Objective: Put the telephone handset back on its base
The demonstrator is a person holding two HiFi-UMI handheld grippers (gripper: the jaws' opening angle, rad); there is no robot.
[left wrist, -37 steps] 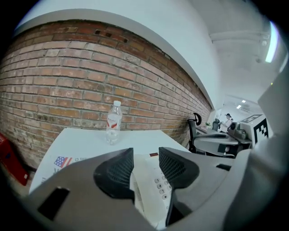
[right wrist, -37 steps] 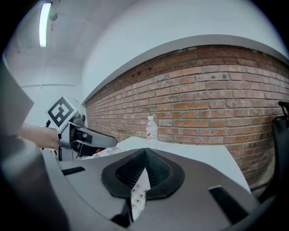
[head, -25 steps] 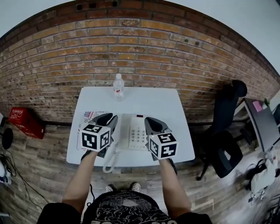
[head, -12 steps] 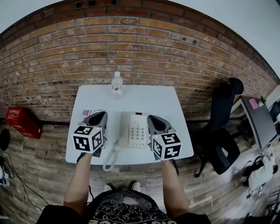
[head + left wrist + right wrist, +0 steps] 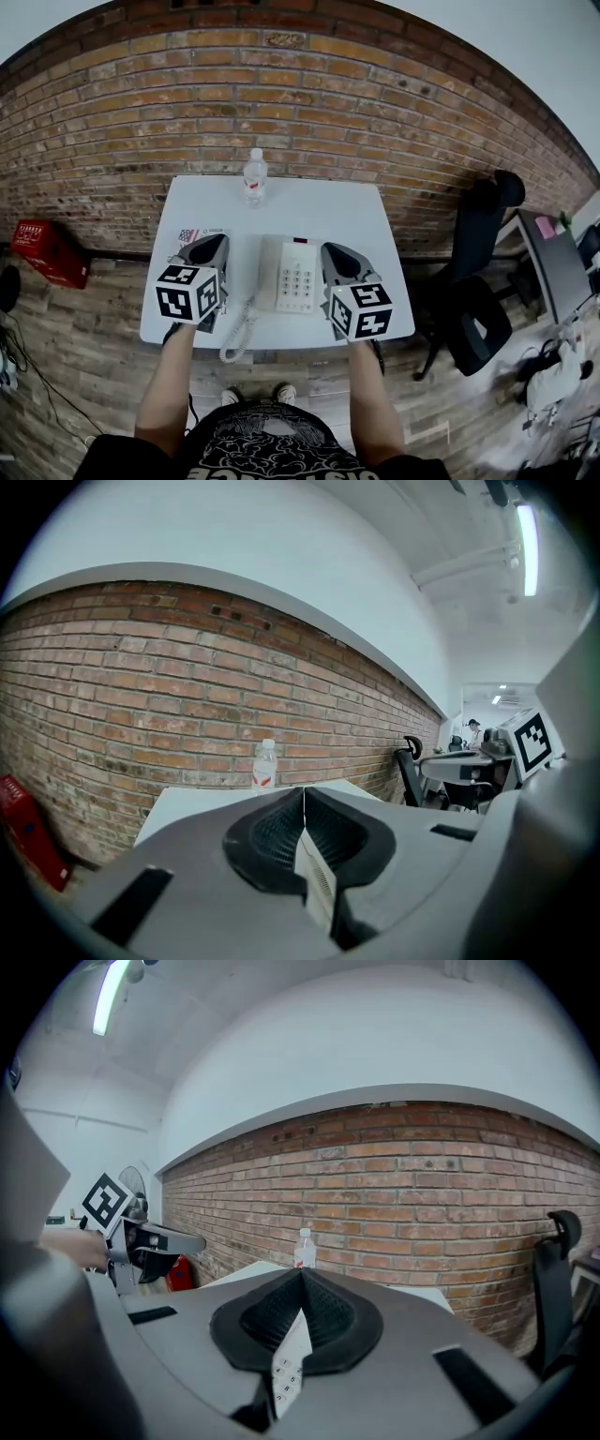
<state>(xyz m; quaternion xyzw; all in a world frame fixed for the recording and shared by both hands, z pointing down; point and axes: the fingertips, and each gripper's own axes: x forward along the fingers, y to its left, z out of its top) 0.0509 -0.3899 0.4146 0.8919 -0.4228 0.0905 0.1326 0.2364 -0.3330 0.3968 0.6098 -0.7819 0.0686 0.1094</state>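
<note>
The handset [image 5: 266,274] seems seated on its base [image 5: 298,279] on the worktop [image 5: 309,211], flanked by the left hand-held gripper [image 5: 214,246], jaws just closed on nothing, and the right hand-held gripper [image 5: 333,253], likewise shut empty, so a careless withdrawal could snag the dangling coiled cord [image 5: 236,336] and unseat it.

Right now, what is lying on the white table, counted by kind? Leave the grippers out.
Water bottle: 1
Telephone: 1
Printed sheet: 1
Total: 3
</note>
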